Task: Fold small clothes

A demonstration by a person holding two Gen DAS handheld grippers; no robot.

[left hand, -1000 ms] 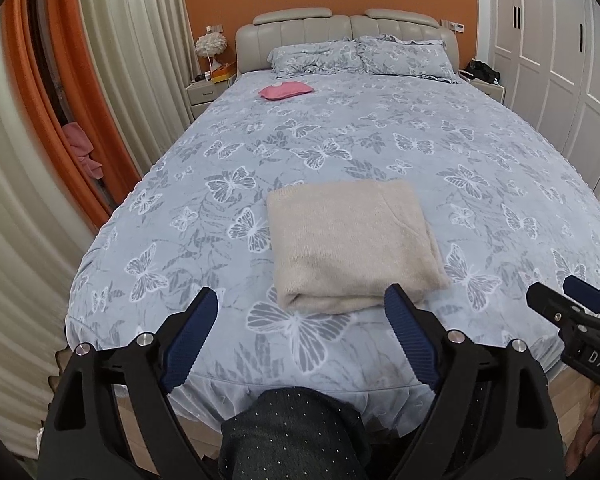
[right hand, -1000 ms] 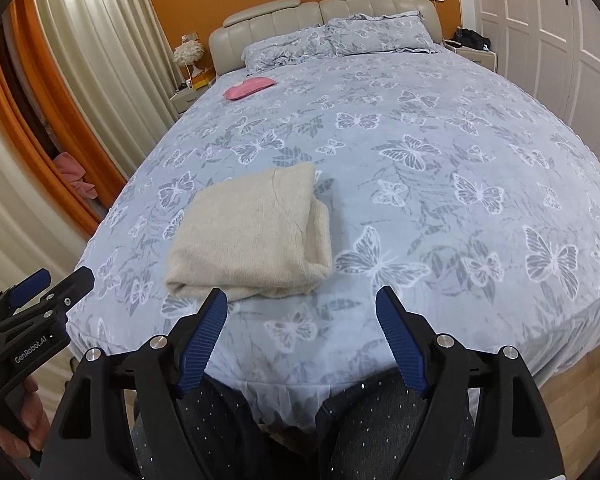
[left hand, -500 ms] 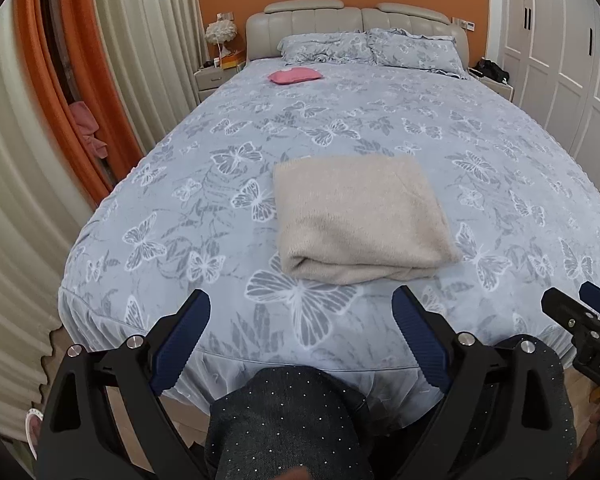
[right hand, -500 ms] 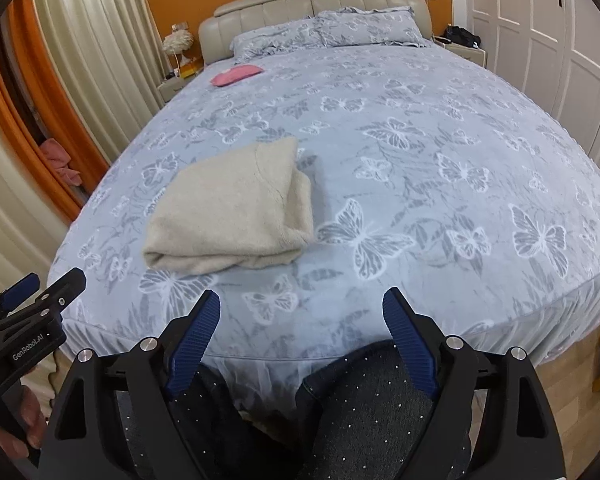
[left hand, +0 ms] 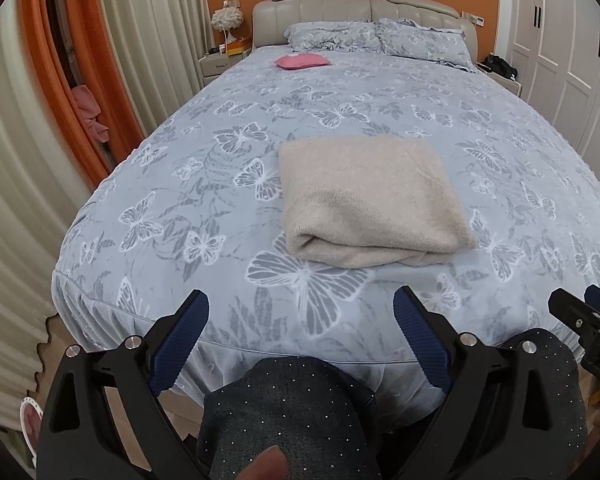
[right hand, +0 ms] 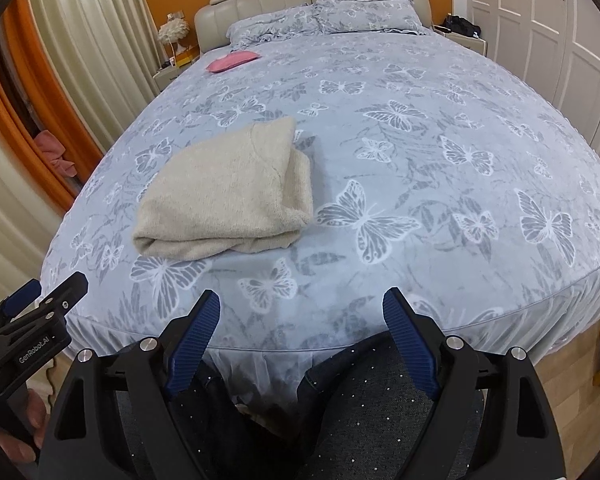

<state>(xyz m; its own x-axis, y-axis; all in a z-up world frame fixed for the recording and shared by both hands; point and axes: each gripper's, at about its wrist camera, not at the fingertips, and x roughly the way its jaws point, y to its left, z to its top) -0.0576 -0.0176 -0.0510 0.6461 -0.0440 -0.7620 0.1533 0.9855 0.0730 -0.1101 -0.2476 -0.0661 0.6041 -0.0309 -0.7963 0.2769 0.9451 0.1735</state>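
Butterflies cover the big blue bed (left hand: 204, 184). One folded beige sweater (left hand: 368, 200) lies near its foot edge. Left gripper (left hand: 300, 332) at 6 o'clock is wide open, holding nothing. Right gripper (right hand: 302, 332) is wide open and empty too.

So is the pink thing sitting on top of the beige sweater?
No, the pink thing lies far up the bed near the pillows, well apart from the sweater.
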